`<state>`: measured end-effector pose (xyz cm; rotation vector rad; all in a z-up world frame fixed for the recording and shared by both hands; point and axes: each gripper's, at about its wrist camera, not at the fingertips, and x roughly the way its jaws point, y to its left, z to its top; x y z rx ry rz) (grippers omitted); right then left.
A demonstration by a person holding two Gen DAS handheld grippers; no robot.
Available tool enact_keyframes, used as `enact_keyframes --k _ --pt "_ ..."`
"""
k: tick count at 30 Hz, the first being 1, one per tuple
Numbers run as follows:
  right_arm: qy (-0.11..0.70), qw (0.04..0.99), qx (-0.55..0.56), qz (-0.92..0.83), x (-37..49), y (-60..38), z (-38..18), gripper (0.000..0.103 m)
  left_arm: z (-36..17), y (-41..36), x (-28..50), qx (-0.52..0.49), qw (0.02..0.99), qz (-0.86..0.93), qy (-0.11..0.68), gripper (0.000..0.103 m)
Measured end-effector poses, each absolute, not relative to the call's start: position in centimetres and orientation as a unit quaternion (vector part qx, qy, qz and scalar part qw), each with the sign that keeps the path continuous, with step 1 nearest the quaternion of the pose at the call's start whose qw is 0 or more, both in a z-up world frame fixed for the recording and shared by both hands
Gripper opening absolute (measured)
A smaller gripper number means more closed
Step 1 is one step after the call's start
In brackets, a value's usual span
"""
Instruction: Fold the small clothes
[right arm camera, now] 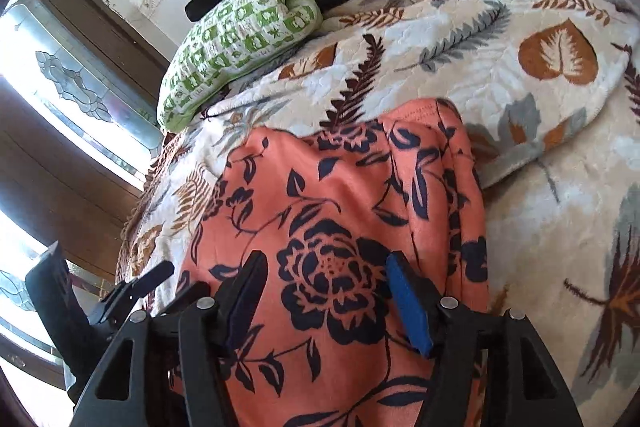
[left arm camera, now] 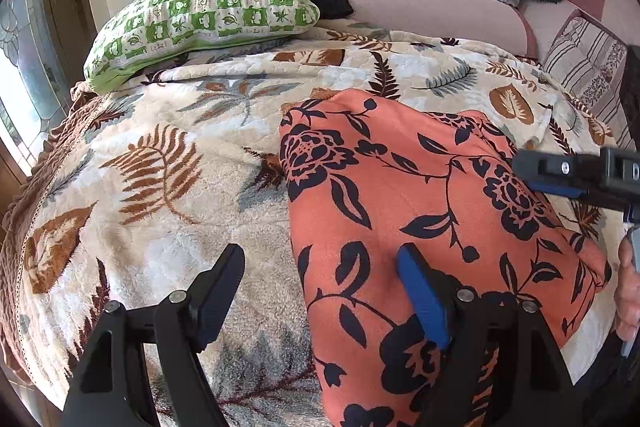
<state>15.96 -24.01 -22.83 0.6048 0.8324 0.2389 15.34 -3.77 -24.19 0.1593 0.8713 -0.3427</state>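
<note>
An orange flowered garment (left arm camera: 420, 211) is spread flat on the leaf-print blanket (left arm camera: 168, 163) — both the left gripper (left arm camera: 320, 267) and right gripper (right arm camera: 324, 267) are held over it, fingers wide apart, nothing gripped.

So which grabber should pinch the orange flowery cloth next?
Probably the right gripper. It is open with both fingers over the orange floral garment, so it could close on the cloth. The left gripper, also open, straddles the garment's left edge, one finger over the leaf-print blanket.
</note>
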Motion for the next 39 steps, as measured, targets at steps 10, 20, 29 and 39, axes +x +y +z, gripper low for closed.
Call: enact_keyframes --k 10,20,29,39 --pt "0.471 0.79 0.381 0.095 23.9 -24.8 -24.4 0.078 -24.2 -4.1 15.5 0.079 0.885 -0.18 0.423 0.079" --pt "0.441 0.823 0.322 0.155 27.2 -20.2 -20.5 0.072 -24.2 -3.7 15.6 0.069 0.88 -0.192 0.429 0.079" --pt "0.505 0.788 0.308 0.171 30.5 -15.6 -24.9 0.037 -24.7 -3.1 15.9 0.06 0.877 -0.197 0.433 0.086" --pt "0.454 0.844 0.254 0.128 18.9 -21.6 -19.6 0.04 -25.0 -3.1 15.3 0.064 0.883 -0.191 0.423 0.087"
